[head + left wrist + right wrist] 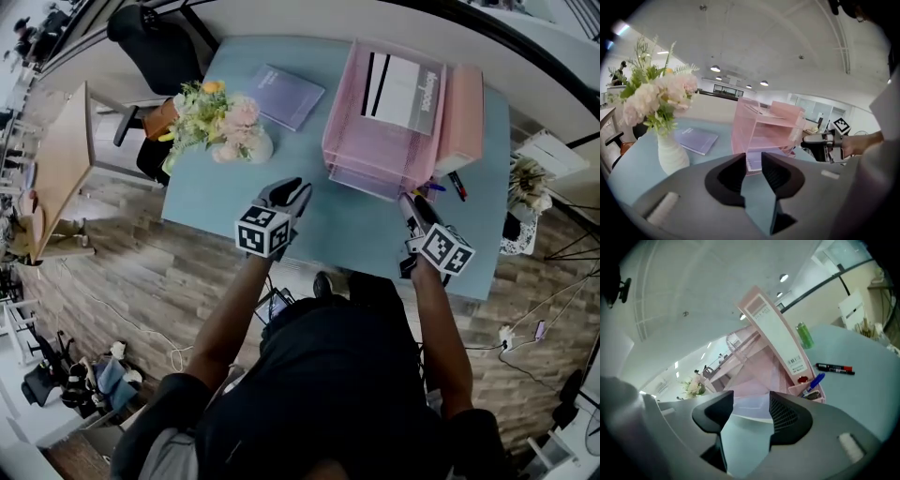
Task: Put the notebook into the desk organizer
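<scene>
Both grippers hang over the near edge of the teal table (216, 202). Left gripper (292, 195): jaws a narrow gap apart, nothing between the pads, only table surface visible through the gap. Right gripper (414, 206): jaws spread wide, also empty, pointed at the front of the pink desk organizer (375, 141). Just ahead of the right jaws a pale lavender notebook (749, 409) lies flat in the organizer's lowest tray, its near edge towards me and clear of both pads. I read it as a notebook from its slab shape; the cover detail is too blurred to confirm. Right of the trays, a blue pen (813, 382) stands in a small front compartment and a red-and-black marker (834, 367) lies on the table beside the organizer. A white-and-black booklet (403, 92) rests on the top tray. Left of the organizer, a white vase of flowers (230, 131) stands upright. Beyond the vase, near the far edge, a second purple notebook (286, 94) lies flat on the table, well apart from both grippers.
</scene>
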{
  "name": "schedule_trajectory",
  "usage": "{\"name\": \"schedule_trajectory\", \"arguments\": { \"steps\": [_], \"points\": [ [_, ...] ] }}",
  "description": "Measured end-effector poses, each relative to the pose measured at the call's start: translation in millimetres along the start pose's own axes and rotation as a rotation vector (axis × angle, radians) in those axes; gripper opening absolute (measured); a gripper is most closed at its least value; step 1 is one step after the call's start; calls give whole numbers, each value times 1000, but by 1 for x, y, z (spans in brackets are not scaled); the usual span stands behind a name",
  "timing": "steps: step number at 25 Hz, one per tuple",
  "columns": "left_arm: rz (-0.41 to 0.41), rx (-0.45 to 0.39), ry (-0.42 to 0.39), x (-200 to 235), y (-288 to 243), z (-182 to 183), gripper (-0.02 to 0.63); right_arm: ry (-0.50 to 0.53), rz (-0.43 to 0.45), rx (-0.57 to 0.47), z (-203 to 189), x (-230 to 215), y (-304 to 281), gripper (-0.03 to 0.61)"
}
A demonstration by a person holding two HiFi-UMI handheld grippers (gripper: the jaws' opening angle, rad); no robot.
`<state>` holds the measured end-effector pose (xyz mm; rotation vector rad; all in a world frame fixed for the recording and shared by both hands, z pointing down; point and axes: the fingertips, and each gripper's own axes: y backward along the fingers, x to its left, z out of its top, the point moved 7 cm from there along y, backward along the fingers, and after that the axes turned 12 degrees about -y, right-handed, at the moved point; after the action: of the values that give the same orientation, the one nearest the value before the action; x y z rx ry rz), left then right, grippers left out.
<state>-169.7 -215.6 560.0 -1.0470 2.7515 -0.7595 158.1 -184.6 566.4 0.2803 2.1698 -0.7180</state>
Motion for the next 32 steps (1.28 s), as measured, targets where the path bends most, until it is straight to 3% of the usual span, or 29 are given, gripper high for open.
{"name": "schedule_trajectory", "arguments": {
  "steps": [10,17,24,27,32],
  "points": [
    [-24,-143,-81,0,78,39,158,337,191,-180,35,118,81,218],
    [0,-221,-150,4,136,64,158,609,261,-131,36,199,117,218],
    [50,-290,-228,6,196,82,158,734,322,-113,23,252,149,214],
    [70,-319,-241,4,219,88,158,796,305,-104,20,264,159,173],
    [84,-355,-267,-5,248,93,158,864,296,-116,18,278,172,173]
  ]
}}
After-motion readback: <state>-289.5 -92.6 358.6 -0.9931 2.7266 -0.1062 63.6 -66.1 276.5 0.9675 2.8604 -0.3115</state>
